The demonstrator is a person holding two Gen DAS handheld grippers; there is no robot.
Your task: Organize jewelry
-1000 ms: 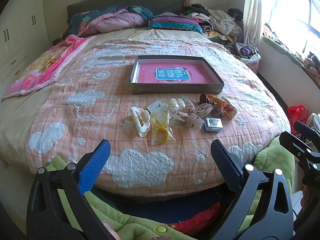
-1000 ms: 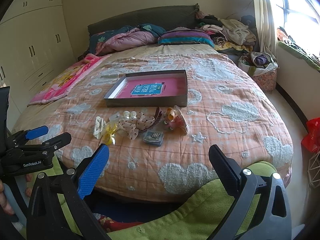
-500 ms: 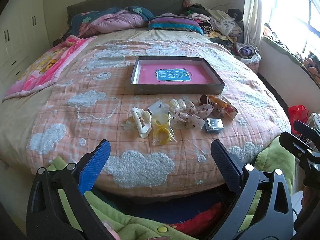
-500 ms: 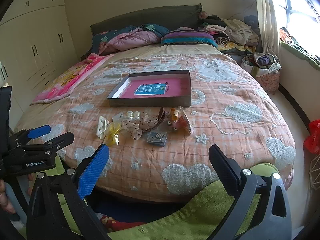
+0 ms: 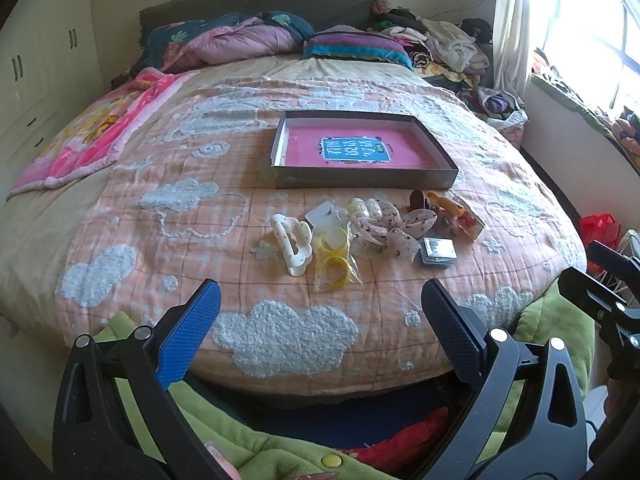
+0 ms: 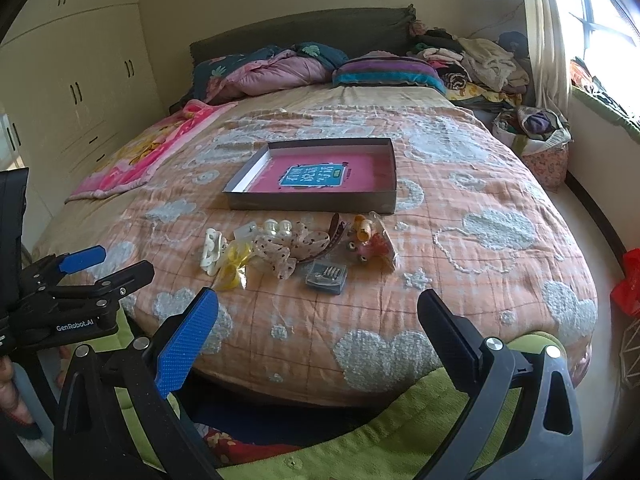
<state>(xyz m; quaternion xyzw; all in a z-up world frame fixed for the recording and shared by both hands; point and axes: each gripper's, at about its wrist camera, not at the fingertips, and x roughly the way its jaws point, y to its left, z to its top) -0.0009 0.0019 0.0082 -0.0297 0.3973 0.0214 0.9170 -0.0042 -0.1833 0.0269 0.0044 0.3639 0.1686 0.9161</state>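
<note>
Hovering short of bed edge: left gripper (image 5: 316, 312), jaws spread wide, empty; right gripper (image 6: 318, 316), likewise wide, empty. Lying on peach cloud-patterned quilt (image 5: 168, 208), jewelry cluster near foot of bed: white plastic claw clip (image 5: 292, 242) at left, touching clear bag of yellow bangles (image 5: 334, 258); spotted fabric bows (image 5: 392, 228) in middle; small dark flat box (image 5: 437, 252) beside them, orange trinkets in clear packet (image 5: 460, 216) at right. Resting just behind cluster, shallow grey cardboard tray with pink base (image 5: 360, 152), holding none of it.
</note>
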